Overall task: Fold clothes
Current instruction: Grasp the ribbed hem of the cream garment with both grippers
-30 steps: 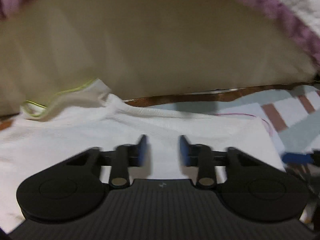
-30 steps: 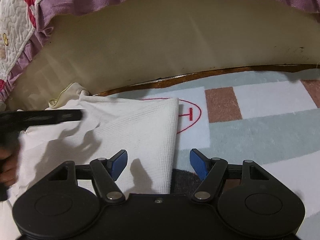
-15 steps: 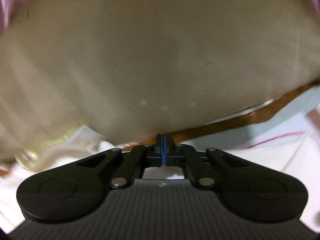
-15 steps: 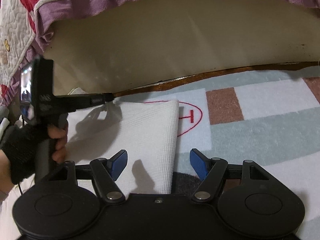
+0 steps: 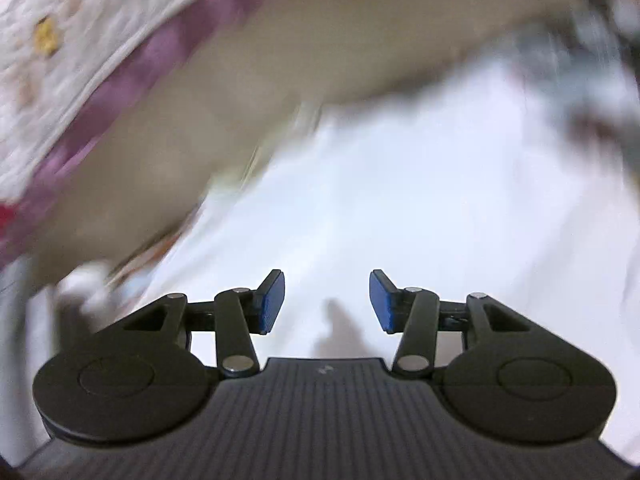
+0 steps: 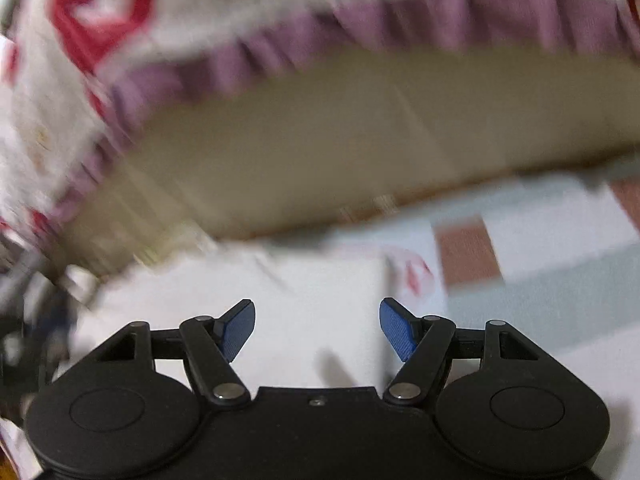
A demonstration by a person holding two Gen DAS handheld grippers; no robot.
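Note:
A folded white garment [image 5: 400,208] lies flat on the patterned mat, blurred by motion in both views. My left gripper [image 5: 327,300] hovers over it, open, with nothing between its blue pads. In the right wrist view the same white garment [image 6: 280,300] fills the lower left, its right edge running down just inside the right finger. My right gripper [image 6: 317,330] stands open above that edge and holds nothing. The other gripper shows only as a dark blur [image 6: 28,308] at the far left.
A beige bed base [image 6: 360,140] with a purple frill [image 6: 400,16] and a red-and-white quilt [image 5: 60,40] rises just behind the garment. The mat [image 6: 540,280] with a brown square and pale green stripes extends to the right.
My left gripper, shut half a second ago, has opened and swung over the garment. The right gripper stayed open and tilted upward, so more of the quilt shows. Both views are now blurred.

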